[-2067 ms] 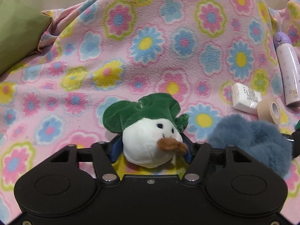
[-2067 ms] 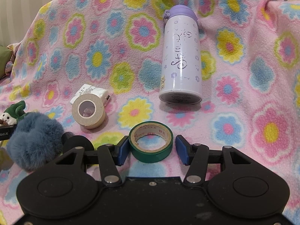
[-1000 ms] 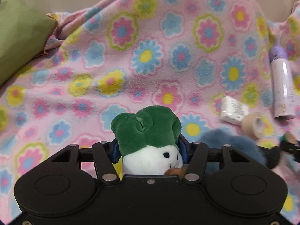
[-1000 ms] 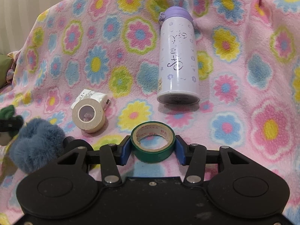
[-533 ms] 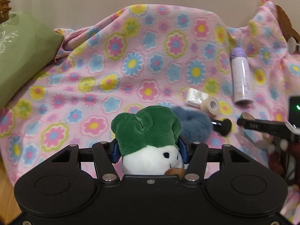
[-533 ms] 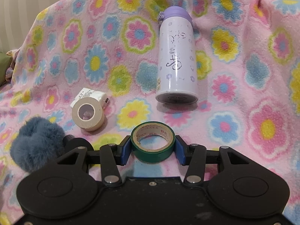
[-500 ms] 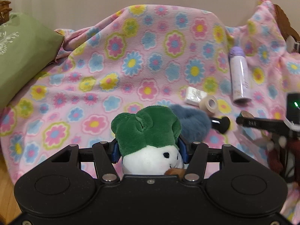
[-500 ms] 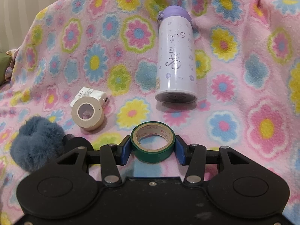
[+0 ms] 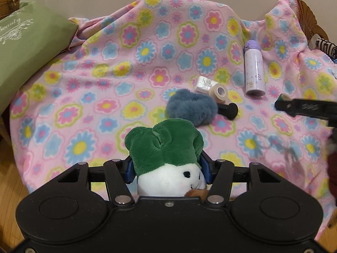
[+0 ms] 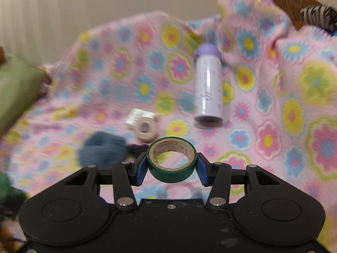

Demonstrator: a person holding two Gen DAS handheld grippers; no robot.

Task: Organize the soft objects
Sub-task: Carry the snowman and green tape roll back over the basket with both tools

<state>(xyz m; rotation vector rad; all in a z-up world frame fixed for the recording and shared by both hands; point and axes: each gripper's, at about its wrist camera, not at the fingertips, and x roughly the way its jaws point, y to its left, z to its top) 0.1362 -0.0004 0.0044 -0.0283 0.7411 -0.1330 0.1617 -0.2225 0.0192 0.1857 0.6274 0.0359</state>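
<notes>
Blue pads of the left gripper [image 9: 167,169] pinch a plush snowman [image 9: 168,158] by the sides of its green hat, jaws partly closed on the soft fabric. The toy sits between the fingers close to the gripper body, hat pointing away from the camera and white face toward it, its long axis along the fingers. It hangs above the flowered pink blanket [image 9: 88,88], well short of the blue furry scrunchie [image 9: 191,109] lying there beside a beige tape roll [image 9: 220,91]. The right gripper [image 10: 171,166] clamps a green tape roll [image 10: 171,161] between its pads, jaws narrow, the roll's hole facing up and slightly toward the camera. A purple bottle [image 10: 208,88] lies on the blanket beyond, cap away.
</notes>
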